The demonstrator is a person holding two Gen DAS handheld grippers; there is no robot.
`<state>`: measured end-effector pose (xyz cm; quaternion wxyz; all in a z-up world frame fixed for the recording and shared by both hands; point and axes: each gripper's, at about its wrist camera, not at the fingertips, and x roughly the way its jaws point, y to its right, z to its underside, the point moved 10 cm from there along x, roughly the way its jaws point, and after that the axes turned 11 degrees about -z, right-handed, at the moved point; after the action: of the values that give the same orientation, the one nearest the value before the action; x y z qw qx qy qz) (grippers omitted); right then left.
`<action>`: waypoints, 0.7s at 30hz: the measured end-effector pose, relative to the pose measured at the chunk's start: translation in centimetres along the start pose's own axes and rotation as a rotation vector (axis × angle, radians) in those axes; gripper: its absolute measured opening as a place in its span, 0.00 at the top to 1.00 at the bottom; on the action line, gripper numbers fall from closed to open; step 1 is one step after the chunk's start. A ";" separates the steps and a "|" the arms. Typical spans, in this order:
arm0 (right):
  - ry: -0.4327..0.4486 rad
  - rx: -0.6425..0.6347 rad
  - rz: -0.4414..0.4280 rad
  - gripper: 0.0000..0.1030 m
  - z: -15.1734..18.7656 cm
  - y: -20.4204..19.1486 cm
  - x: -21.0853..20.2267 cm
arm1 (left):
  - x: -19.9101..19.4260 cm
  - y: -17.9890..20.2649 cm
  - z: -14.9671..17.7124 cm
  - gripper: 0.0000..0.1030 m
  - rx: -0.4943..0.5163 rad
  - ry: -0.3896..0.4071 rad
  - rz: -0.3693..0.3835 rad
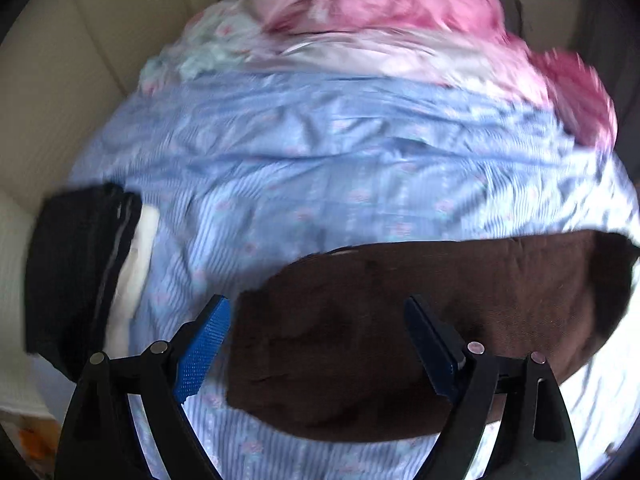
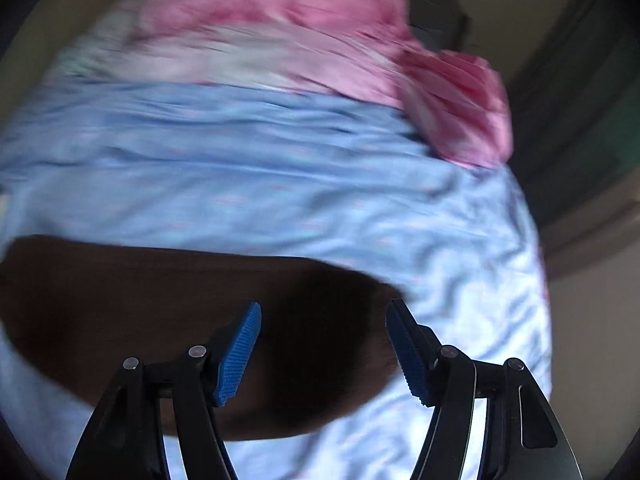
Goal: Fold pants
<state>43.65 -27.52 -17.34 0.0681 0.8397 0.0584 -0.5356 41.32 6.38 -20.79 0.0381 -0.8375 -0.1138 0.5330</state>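
Blue sheet point(image 1: 320, 168), pink bedding point(image 1: 420, 12), black garment point(image 1: 76, 264)

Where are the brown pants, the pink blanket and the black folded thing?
Brown pants point(image 1: 400, 320), left wrist view, middle of the fabric.
Pink blanket point(image 2: 280, 4), right wrist view, upper fold.
Black folded thing point(image 1: 76, 264), left wrist view, its top face.

Motion blur smears both views, worst in the right wrist view — the blue bedsheet's point(image 2: 280, 184) print is unreadable there. The brown pants point(image 1: 400, 320) run off the right edge in the left wrist view and cover the sheet beneath. A black garment point(image 1: 76, 272) at left overlaps something white — unidentifiable.
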 end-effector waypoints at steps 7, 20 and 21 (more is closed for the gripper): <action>-0.052 -0.095 -0.260 0.37 1.5 -14.0 2.5 | 2.6 -4.5 2.0 0.19 -0.125 -0.101 0.283; -0.122 -0.012 -0.277 0.37 4.1 -19.5 3.5 | 7.7 -2.8 4.7 0.73 -0.184 -0.260 0.394; -0.125 0.002 -0.269 0.37 4.3 -19.3 3.6 | 7.4 -3.0 4.7 0.76 -0.203 -0.254 0.420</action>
<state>38.01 -9.16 -23.36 -0.0018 0.7893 0.1654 -0.5913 39.65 10.73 -28.73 -0.1721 -0.7686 0.0059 0.6161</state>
